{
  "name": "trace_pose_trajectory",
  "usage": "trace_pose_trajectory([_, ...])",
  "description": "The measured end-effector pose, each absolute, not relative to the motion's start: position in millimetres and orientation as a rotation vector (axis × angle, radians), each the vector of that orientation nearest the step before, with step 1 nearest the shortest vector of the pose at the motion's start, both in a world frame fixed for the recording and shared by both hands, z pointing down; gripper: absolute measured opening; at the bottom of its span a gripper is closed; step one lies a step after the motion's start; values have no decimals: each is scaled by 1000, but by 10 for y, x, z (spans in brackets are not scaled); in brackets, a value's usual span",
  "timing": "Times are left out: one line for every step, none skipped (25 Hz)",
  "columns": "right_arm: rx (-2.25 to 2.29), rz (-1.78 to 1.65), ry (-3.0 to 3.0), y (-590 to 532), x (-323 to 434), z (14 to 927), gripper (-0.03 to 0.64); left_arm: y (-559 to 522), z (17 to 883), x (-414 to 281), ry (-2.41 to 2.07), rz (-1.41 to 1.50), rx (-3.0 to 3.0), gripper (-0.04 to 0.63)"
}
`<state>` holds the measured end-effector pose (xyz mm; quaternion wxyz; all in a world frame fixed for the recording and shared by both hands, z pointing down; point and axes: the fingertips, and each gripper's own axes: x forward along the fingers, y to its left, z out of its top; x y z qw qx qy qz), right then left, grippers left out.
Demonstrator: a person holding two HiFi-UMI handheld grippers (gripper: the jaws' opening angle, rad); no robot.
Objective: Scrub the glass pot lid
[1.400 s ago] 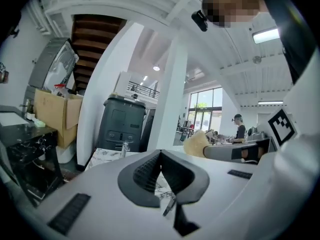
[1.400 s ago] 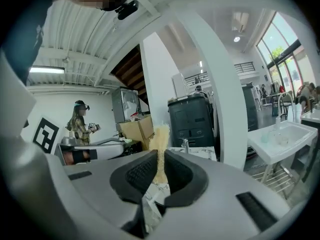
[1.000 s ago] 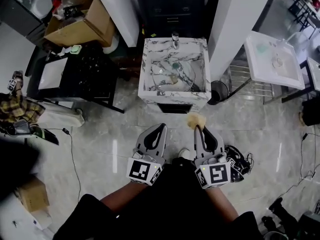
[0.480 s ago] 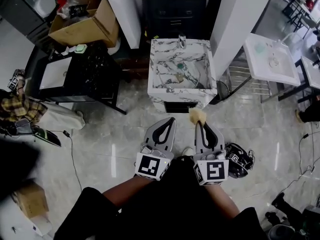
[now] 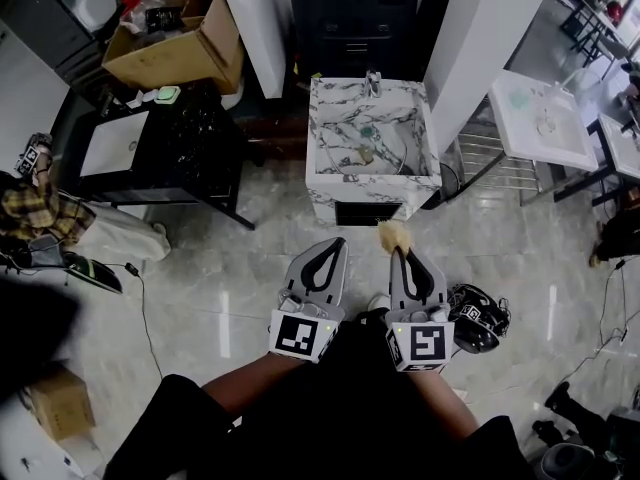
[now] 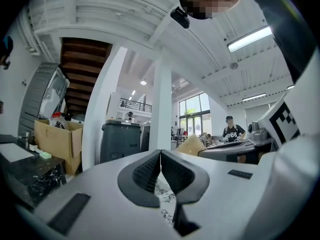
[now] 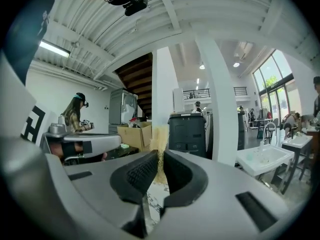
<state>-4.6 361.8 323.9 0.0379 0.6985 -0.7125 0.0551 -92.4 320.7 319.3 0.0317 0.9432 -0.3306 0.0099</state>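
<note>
A glass pot lid (image 5: 372, 146) lies inside the white marbled sink (image 5: 322, 183) ahead of me, with small items under or on it. My right gripper (image 5: 397, 247) is shut on a tan sponge (image 5: 393, 235) that sticks out past its tips; in the right gripper view the sponge (image 7: 158, 144) stands up between the jaws. My left gripper (image 5: 335, 245) is shut with nothing in it, its jaws (image 6: 160, 156) meeting at the tip. Both grippers are held close to my body, well short of the sink.
A black marbled counter (image 5: 190, 153) with a white basin (image 5: 112, 143) stands left of the sink. Cardboard boxes (image 5: 175, 43) sit behind it. A white pillar (image 5: 480, 38) and a second white sink (image 5: 540, 118) stand at right. A black helmet (image 5: 478, 323) lies on the floor by my right gripper.
The sink and the rest of the room have shifted right and up in the head view. Both grippers stay shut, close to my body, the sponge still held.
</note>
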Motion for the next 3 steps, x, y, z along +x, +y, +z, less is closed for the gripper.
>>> trace_pose_trajectory([2152, 166, -2179, 3613, -58, 3246, 55, 3206, 3214, -946, -1008, 35, 2901, 15])
trace_pose_trajectory([2159, 164, -2173, 3606, -76, 3248, 55, 3203, 3233, -967, -997, 38, 2898, 16])
trace_pose_trajectory([2165, 161, -2168, 3600, -96, 3248, 55, 3201, 3250, -989, -986, 41, 2895, 15])
